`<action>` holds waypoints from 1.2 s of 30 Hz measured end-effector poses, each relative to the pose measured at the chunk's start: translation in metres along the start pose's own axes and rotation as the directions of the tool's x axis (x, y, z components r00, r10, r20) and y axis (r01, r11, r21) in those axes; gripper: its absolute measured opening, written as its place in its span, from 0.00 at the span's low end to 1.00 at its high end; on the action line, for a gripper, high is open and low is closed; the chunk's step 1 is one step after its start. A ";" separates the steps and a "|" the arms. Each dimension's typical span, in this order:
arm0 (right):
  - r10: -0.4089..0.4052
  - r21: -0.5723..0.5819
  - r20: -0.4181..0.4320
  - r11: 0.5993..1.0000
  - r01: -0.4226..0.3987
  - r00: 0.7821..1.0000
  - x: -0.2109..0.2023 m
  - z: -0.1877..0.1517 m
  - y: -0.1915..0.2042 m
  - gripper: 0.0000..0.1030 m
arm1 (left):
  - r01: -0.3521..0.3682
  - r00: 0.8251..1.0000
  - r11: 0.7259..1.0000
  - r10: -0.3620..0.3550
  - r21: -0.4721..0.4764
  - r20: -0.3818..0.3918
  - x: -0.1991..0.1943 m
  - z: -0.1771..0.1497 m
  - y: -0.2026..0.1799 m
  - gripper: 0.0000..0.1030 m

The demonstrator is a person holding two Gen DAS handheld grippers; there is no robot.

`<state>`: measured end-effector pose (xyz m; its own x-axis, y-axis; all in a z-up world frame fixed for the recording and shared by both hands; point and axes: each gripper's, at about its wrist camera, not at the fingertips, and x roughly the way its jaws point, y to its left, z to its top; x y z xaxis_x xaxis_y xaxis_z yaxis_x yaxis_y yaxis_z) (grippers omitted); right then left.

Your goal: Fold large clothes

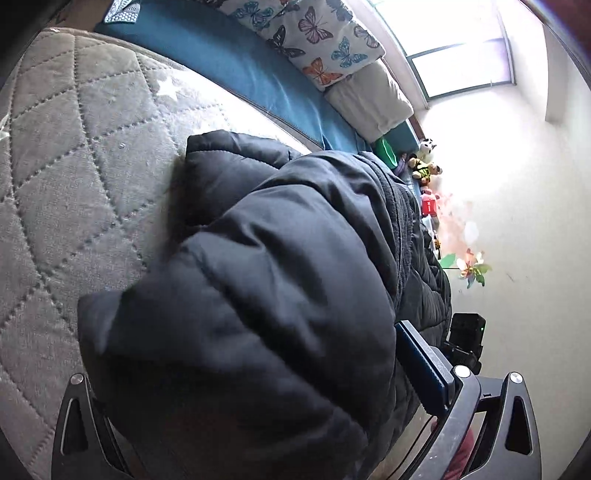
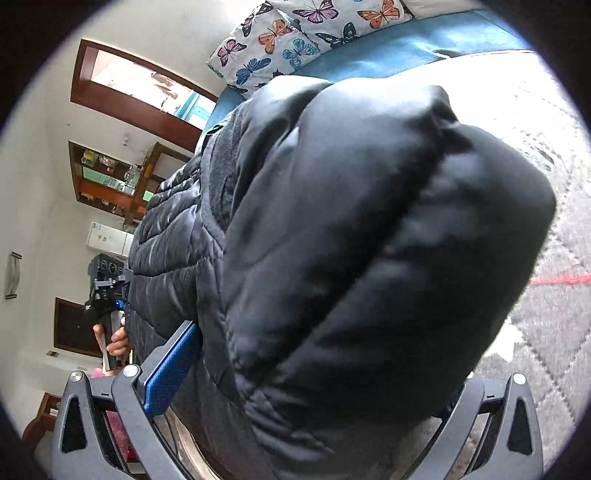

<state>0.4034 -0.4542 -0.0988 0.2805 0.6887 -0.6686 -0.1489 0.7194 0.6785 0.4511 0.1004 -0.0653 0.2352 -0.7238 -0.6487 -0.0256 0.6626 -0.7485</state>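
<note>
Black puffer jacket [image 1: 280,280]: bunched, quilted, filling centre frame in both views above a grey quilted bedspread [image 1: 74,155]. Left gripper [image 1: 295,417] and right gripper [image 2: 295,406] each clamp jacket folds. Butterfly pillow [image 1: 314,33] upper centre; teal sheet [image 1: 229,55] beside it.

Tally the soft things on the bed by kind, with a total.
Black puffer jacket: 1
Butterfly-print pillow: 1
Plain white pillow: 1
Grey quilted blanket: 1
Blue sheet: 1
Total: 5
</note>
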 end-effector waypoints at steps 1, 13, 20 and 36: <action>0.007 0.007 0.007 1.000 -0.007 1.000 -0.001 -0.001 -0.002 1.00 | 0.004 1.000 1.000 -0.004 0.000 -0.002 0.003 0.003 0.001 1.00; 0.023 -0.004 -0.005 1.000 -0.023 1.000 -0.014 -0.004 -0.013 1.00 | 0.116 0.993 0.991 -0.113 -0.068 0.038 -0.013 -0.020 0.032 1.00; 0.036 -0.028 -0.044 0.999 -0.037 0.998 -0.009 0.001 -0.008 1.00 | 0.074 0.995 0.996 -0.077 0.044 0.065 -0.011 -0.043 0.021 1.00; 0.007 -0.072 -0.057 0.997 -0.011 0.998 -0.003 0.002 0.001 1.00 | 0.003 0.998 1.000 -0.005 0.031 0.065 -0.003 -0.029 0.018 1.00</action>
<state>0.4041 -0.4559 -0.0952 0.2252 0.6977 -0.6801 -0.2196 0.7164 0.6622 0.4222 0.1086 -0.0805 0.2980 -0.7132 -0.6344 0.0056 0.6659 -0.7460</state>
